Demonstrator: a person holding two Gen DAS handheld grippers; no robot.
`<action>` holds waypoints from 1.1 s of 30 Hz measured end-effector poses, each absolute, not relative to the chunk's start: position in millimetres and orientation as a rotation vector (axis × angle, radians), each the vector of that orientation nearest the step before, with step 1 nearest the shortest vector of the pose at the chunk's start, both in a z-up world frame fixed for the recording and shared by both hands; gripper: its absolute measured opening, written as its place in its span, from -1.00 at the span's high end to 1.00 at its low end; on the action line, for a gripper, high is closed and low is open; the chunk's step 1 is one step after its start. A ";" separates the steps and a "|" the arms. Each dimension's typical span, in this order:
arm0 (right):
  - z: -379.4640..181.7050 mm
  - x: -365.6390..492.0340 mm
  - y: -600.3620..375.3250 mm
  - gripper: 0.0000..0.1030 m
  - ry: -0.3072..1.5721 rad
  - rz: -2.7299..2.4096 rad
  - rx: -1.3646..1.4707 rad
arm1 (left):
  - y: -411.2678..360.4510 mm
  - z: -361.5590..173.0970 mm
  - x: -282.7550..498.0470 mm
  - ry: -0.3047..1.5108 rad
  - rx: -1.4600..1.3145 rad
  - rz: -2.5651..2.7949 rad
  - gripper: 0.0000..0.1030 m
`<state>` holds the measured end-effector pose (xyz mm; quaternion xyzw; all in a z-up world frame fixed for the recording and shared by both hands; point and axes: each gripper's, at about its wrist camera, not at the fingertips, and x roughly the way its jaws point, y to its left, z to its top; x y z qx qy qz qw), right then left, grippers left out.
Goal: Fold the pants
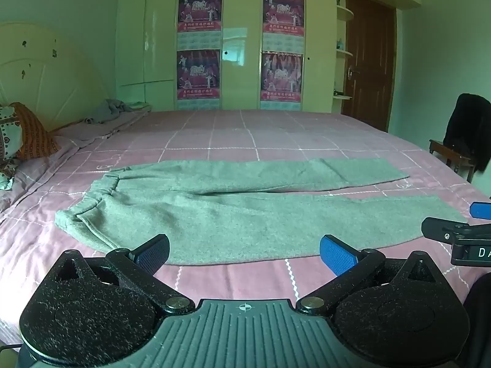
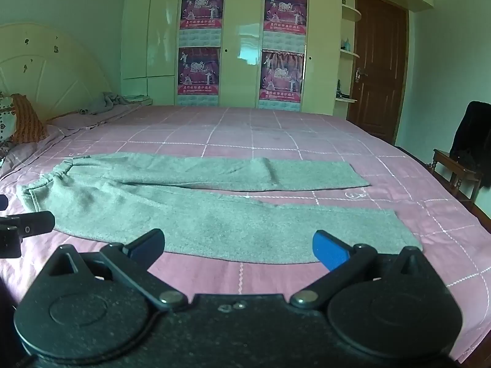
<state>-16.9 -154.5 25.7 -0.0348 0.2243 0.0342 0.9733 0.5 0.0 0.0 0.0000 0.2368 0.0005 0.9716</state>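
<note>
grey sweatpants [image 1: 233, 208] spread flat on pink checked bedspread [image 1: 245, 135], waistband toward headboard [image 1: 40, 70], legs toward wooden chair [image 1: 454, 153] | left gripper [image 1: 244, 253] just short of pants' near edge, fingers wide, nothing between | right gripper [image 2: 238, 250] likewise, fingers wide, empty

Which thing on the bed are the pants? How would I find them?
Find the big pink checked bed. The pants lie flat near its front edge, waistband left, two long legs pointing right. They are plain grey-green, unlike the patterned pillows.
</note>
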 end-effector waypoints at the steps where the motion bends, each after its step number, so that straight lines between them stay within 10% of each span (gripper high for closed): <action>1: 25.9 -17.3 -154.3 -0.99 0.452 0.068 -0.071 | -0.1 -0.1 0.8 0.478 -0.001 0.001 -1.00; 33: 26.8 -18.5 -151.5 -0.99 0.456 0.069 -0.080 | -0.9 -0.7 0.1 0.468 -0.011 0.002 -1.00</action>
